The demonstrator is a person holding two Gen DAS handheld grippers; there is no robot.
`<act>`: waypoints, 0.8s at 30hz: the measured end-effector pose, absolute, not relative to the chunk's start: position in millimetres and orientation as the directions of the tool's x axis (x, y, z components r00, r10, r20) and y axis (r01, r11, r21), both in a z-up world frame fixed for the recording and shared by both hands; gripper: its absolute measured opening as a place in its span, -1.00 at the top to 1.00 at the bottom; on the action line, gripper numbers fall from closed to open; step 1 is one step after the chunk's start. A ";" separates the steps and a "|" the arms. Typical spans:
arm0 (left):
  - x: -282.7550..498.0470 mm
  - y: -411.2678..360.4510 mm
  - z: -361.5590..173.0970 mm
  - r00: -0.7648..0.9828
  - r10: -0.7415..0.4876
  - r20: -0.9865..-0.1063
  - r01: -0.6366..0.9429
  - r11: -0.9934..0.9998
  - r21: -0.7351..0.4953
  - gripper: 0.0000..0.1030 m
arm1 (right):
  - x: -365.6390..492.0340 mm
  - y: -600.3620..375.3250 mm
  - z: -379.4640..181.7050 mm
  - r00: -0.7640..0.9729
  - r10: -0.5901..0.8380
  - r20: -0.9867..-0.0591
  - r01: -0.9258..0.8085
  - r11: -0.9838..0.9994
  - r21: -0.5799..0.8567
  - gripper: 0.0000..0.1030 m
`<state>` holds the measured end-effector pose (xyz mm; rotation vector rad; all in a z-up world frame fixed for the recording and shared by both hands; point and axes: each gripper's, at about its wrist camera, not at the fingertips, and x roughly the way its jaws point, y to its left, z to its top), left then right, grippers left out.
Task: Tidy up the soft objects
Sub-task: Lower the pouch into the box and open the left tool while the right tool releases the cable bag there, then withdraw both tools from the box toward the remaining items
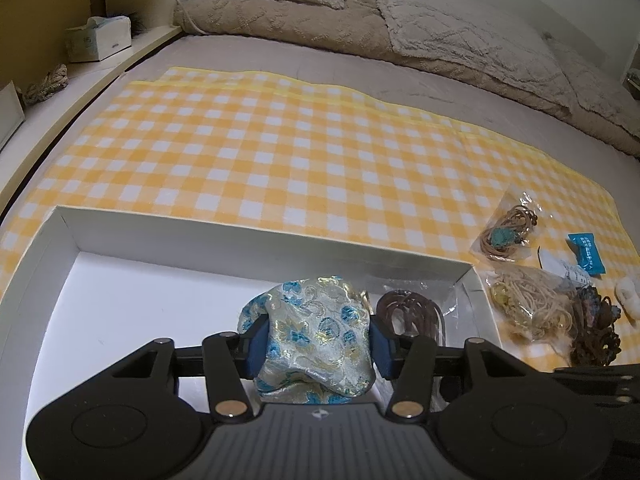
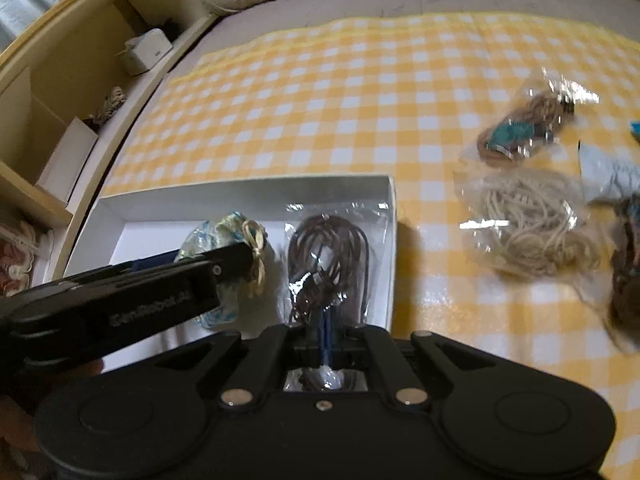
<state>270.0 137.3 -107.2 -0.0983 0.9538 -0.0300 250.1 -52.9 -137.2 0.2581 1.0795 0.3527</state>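
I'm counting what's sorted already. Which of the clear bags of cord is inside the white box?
The dark brown cord bag, held by the right claw. The cream bag and turquoise-charm bag lie outside on the checked cloth.

Raised lettering runs along the side of the left gripper (image 2: 256, 254), something like "GenRobot.AI", though blurred. The blue packet (image 1: 586, 249) carries white print, too small to read.

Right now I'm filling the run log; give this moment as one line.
left gripper: shut on brocade pouch | right gripper: shut on bagged brown cord | both over white box
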 end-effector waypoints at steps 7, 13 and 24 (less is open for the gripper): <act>261.8 137.1 -98.6 0.591 -0.061 -0.804 -0.018 0.996 -0.089 -0.48 | 236.8 -60.5 -114.5 0.454 0.409 -0.792 -0.188 0.912 0.364 0.83; 250.0 137.7 -86.2 0.609 -0.043 -0.792 -0.028 0.997 -0.076 -0.65 | 225.8 -69.5 -95.4 0.494 0.410 -0.767 -0.213 0.912 0.350 0.56; 221.2 143.2 -52.0 0.664 0.018 -0.748 -0.043 0.999 -0.015 -0.86 | 203.6 -80.1 -66.3 0.597 0.361 -0.717 -0.274 0.931 0.240 -0.13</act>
